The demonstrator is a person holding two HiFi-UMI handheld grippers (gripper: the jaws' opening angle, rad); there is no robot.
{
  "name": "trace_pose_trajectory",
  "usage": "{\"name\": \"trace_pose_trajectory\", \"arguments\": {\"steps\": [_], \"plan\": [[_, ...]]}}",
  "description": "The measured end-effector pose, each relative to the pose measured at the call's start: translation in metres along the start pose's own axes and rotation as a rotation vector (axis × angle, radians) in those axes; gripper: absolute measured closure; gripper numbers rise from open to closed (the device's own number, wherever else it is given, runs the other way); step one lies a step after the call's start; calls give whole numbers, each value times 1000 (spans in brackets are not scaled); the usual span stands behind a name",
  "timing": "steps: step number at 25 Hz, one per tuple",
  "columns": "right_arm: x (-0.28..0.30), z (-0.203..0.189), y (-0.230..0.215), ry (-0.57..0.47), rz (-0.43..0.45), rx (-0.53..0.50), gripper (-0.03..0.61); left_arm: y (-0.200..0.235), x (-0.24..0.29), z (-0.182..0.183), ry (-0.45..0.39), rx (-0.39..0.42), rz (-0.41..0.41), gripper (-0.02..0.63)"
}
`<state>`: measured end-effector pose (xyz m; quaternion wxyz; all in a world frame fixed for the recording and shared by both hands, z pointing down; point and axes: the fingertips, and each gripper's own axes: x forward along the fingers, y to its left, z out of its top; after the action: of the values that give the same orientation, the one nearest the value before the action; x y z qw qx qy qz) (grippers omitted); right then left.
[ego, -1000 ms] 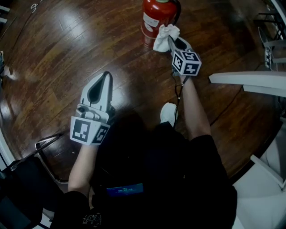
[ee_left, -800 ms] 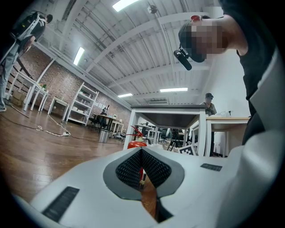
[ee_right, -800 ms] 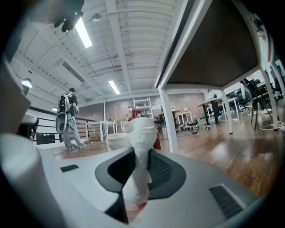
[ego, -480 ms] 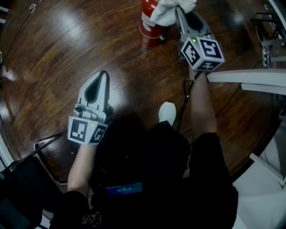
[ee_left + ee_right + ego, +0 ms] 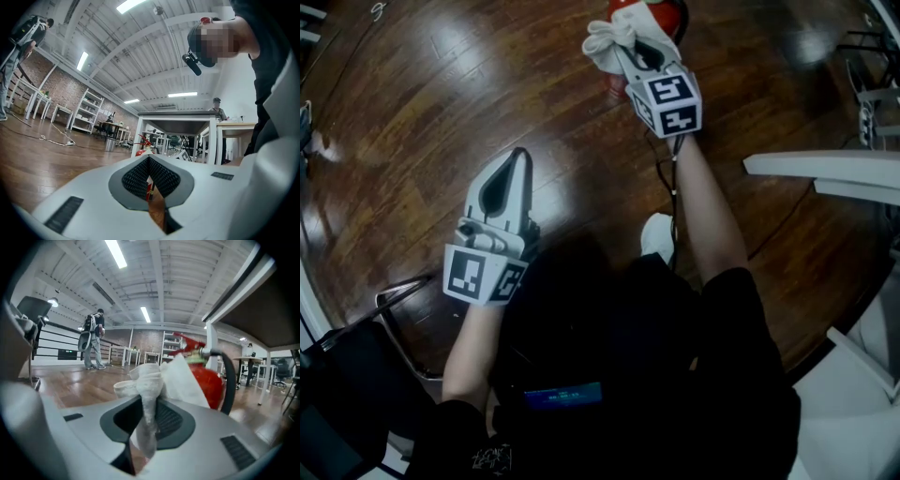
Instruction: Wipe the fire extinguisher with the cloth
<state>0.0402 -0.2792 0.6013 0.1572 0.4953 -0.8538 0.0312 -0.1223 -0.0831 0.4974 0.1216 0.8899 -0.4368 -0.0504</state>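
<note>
Left gripper (image 5: pixel 518 161): you are holding it low over the floor (image 5: pixel 403 112), near your body, jaws pressed together on nothing.

Right gripper (image 5: pixel 628 49): you are reaching it forward, jaws clamping the cloth (image 5: pixel 606 36), which is bunching above them.

Extinguisher (image 5: pixel 673 13): it is standing upright on the floor at the far edge, just behind the cloth; contact cannot be confirmed.

Risk: the cloth is hanging by a narrow pinched fold, so hard rubbing is likely to drag it free. Pushing sideways near the top could tip the unsteadied cylinder.
</note>
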Motion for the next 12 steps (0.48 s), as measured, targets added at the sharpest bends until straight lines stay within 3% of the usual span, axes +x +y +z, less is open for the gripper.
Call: {"name": "trace_pose_trajectory", "arguments": {"steps": [6, 12], "plan": [[30, -99, 8, 204, 47, 38, 486, -1, 0, 5, -7, 8, 1, 612], [29, -136, 7, 250, 73, 90, 486, -1, -2, 8, -9, 13, 5, 612]]}}
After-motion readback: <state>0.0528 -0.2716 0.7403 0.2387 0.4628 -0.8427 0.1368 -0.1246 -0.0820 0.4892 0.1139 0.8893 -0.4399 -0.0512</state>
